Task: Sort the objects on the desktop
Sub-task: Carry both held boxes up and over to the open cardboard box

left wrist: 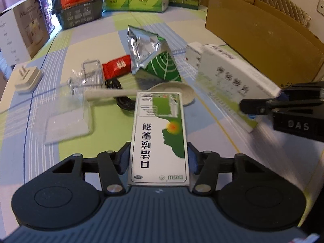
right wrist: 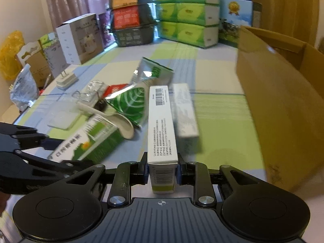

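1. The left gripper (left wrist: 159,160) is closed on a flat green-and-white medicine box (left wrist: 160,133), its pads pressing the two long edges so the printed face stays up and the box points toward 12 o'clock in its own view.
2. The right gripper (right wrist: 162,171) clamps a narrower white carton (right wrist: 162,125) by its slim sides, barcode panel upward. Holding it by one end leaves most of its length free, which I judge suits dropping it into a container.
3. Both boxes are lifted clear of the worktop (left wrist: 125,26). The open cardboard box (right wrist: 283,109) stands at about 2 o'clock from the right gripper and is probably the sorting bin.
4. Still lying on the worktop:
   - a crinkled foil pouch (left wrist: 149,58) with a green leaf print, stiff and creased;
   - a smooth pale spoon (left wrist: 141,91) resting across a black coiled cable (left wrist: 121,95);
   - a glossy red sachet (left wrist: 117,65);
   - clear plastic packaging (left wrist: 66,111), thin and floppy;
   - a white plug adapter (left wrist: 28,79), well apart at 10 o'clock;
   - another small white carton (right wrist: 184,113), just beside the held one.
5. The cloth on the worktop is a checked pattern of green, blue and cream.
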`<state>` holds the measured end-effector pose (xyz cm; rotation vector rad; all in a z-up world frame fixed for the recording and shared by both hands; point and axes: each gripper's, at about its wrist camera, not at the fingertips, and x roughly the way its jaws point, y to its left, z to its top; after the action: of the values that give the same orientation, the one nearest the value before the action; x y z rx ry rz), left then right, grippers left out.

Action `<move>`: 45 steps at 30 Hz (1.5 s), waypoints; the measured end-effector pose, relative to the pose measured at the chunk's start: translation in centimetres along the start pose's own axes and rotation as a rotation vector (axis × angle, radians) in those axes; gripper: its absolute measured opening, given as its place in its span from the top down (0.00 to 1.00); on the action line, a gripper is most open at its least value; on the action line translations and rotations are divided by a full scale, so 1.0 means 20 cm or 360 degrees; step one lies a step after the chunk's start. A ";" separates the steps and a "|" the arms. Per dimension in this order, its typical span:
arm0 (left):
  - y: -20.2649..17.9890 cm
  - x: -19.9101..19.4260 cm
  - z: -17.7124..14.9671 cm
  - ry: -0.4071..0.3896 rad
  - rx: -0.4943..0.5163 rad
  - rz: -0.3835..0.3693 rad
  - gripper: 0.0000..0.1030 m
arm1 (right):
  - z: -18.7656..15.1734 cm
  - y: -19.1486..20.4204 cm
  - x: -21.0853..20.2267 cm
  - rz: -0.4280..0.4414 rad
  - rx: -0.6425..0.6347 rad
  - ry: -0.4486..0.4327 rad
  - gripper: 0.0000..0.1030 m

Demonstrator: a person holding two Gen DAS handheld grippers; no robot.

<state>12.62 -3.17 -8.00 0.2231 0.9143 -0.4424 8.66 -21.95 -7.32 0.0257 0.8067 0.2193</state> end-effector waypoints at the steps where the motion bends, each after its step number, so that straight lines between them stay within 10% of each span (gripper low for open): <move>1: 0.00 -0.01 0.00 0.0004 -0.0002 0.0002 0.50 | -0.01 -0.02 -0.02 0.0005 0.0035 0.0008 0.79; 22: -0.09 0.02 0.02 0.0006 0.0078 0.0085 0.51 | 0.00 0.04 0.03 -0.0060 -0.0067 -0.0005 0.79; 45: -0.34 -0.43 -0.02 -0.0117 -0.0128 0.0121 0.51 | 0.01 -0.04 -0.56 -0.0005 0.0057 -0.0265 0.79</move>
<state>4.62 -6.58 -1.28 0.1669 0.8471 -0.3405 1.41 -25.04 0.69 0.0754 0.6448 0.1970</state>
